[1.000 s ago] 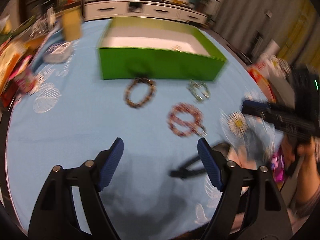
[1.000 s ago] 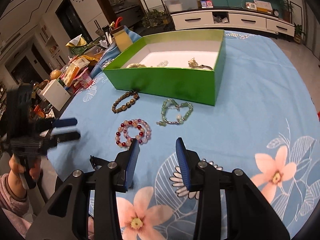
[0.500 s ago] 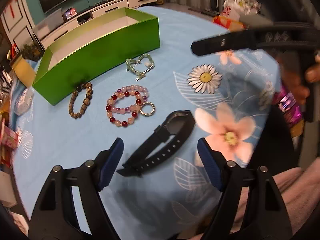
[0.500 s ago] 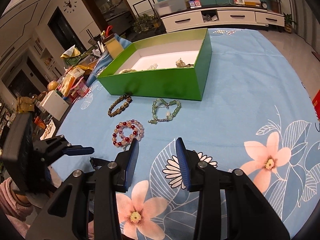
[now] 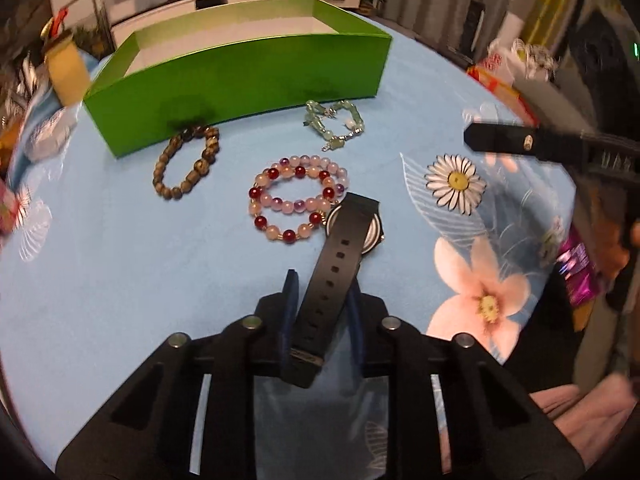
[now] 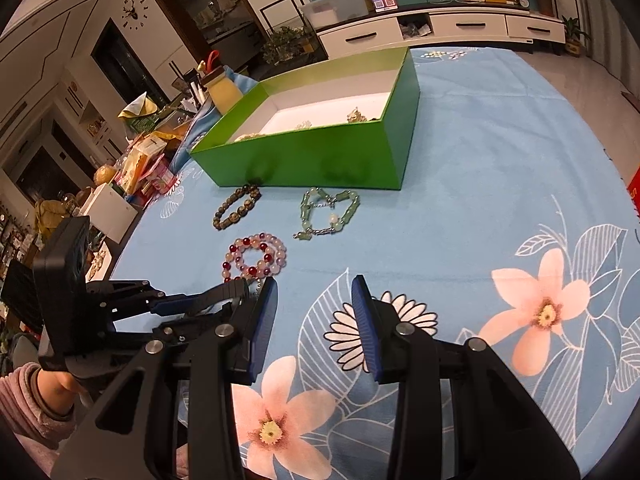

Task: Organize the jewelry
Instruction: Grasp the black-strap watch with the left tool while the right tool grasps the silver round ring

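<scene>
left gripper (image 5: pixel 322 296) clamps black watch (image 5: pixel 340 256) strap, face end pointing away

The right tongs (image 6: pixel 314 322) are open over the blue flower table (image 6: pixel 500 152); far off sits a green box (image 6: pixel 320 156); three bead bracelets lie near it; the left tongs (image 6: pixel 224 300) reach in at left.

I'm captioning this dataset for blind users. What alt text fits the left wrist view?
The left claw is shut on a black watch strap on a blue floral tablecloth. Beyond lie three bead bracelets and an open green box.
</scene>
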A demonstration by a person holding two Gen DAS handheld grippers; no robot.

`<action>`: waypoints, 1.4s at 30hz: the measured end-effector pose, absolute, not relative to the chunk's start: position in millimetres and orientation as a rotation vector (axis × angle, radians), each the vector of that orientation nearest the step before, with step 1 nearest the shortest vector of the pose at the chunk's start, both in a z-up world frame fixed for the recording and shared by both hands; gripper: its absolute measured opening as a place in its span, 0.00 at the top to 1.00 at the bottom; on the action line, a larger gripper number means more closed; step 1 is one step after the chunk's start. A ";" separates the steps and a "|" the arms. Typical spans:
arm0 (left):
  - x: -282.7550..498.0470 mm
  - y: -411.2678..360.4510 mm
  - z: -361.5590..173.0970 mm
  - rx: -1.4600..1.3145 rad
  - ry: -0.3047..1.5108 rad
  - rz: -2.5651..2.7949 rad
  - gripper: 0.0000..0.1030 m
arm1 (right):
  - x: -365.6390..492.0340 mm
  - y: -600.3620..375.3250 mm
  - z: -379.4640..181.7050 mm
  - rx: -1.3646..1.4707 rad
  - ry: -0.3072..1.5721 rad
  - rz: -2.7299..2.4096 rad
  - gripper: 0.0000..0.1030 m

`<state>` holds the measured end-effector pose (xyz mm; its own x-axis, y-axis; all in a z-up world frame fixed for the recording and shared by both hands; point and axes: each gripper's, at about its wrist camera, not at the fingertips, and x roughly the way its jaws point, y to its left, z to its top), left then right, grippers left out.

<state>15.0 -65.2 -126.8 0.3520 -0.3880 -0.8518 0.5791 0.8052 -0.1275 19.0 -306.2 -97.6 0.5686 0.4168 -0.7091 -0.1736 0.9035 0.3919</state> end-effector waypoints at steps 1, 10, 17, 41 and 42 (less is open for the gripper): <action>15.6 -60.1 -124.4 0.167 1.040 -0.634 0.82 | 19.3 -304.3 -98.3 0.293 0.906 0.357 0.62; 24.1 -12.8 -105.7 -0.088 1.018 -0.558 0.85 | 19.9 -273.9 -109.1 0.235 0.941 0.422 0.62; 30.0 13.6 -92.1 -0.154 0.975 -0.481 0.85 | 23.5 -237.7 -121.0 0.156 0.959 0.479 0.62; 33.5 41.0 -86.2 -0.199 0.952 -0.431 0.85 | 25.6 -193.7 -130.2 -0.147 0.887 0.422 0.80; 33.8 41.4 -85.7 -0.200 0.951 -0.431 0.85 | 23.8 -196.6 -127.3 -0.137 0.883 0.423 0.80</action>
<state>33.8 41.4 -85.7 0.5047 -0.4408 -0.7423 0.2677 0.8973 -0.3509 23.8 -196.6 -127.3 0.5585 0.3018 -0.7726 -0.4130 0.9090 0.0565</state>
